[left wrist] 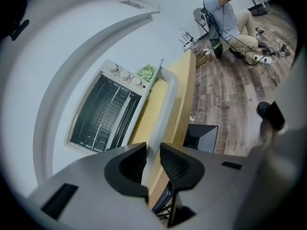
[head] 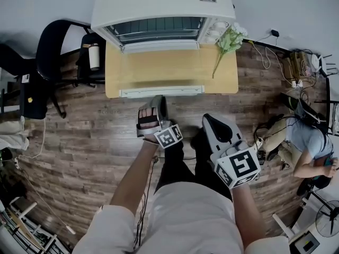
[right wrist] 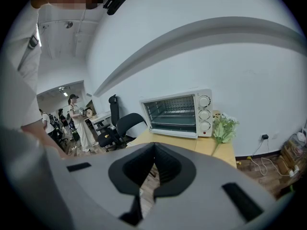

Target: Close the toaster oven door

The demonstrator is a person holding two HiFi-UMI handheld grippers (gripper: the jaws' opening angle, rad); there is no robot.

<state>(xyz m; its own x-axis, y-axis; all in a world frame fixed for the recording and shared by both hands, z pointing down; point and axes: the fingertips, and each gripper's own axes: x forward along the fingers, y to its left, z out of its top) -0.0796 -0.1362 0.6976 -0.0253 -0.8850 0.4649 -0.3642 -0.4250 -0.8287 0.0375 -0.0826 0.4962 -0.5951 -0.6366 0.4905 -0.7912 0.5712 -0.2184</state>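
Note:
A white toaster oven (head: 161,7) stands at the back of a wooden table (head: 222,75). Its glass door lies folded down flat, and the white door handle (head: 175,91) runs along the table's front edge. My left gripper (head: 157,100) is at that handle. In the left gripper view the door handle (left wrist: 165,99) passes between the two pads of the left gripper (left wrist: 153,150), which is shut on it. The oven's open cavity (left wrist: 105,114) shows beyond. My right gripper (head: 210,120) hangs lower right over the floor. The right gripper (right wrist: 154,164) is shut with nothing in it.
A green flower sprig (head: 229,38) lies on the table's right side beside the oven. Black office chairs (head: 53,46) stand left of the table, one holding a tumbler (head: 94,56). A person (head: 312,142) sits on the wooden floor at right among cables.

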